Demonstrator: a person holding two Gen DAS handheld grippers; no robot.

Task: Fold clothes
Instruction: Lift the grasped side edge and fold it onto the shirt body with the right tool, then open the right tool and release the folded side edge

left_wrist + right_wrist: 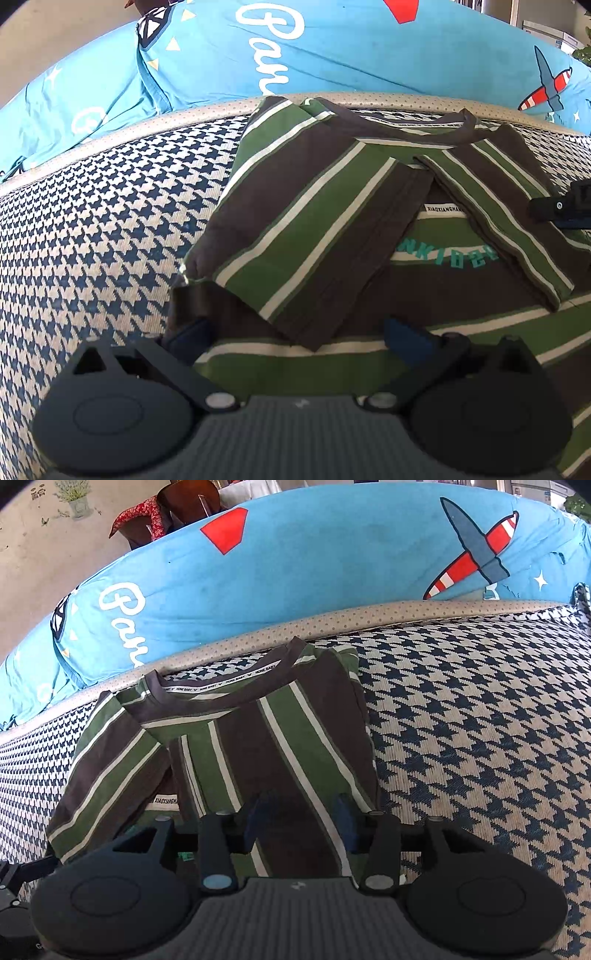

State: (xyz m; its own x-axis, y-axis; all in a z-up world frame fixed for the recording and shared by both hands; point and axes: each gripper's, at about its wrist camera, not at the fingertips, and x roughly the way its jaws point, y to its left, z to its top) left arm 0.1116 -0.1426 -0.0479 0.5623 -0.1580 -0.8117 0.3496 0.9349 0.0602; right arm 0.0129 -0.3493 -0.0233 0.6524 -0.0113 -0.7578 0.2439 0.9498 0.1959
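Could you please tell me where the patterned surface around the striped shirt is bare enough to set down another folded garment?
Two bare patches. One lies left of the shirt, between its folded sleeve and the blue quilt. A wider one lies right of the shirt on the checked mat, up to its dotted border. The middle is crowded: shirt, left tool and right tool.

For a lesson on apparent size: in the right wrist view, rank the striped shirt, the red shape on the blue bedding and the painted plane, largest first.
1. striped shirt
2. painted plane
3. red shape

The shirt lies nearer the camera, which inflates it.
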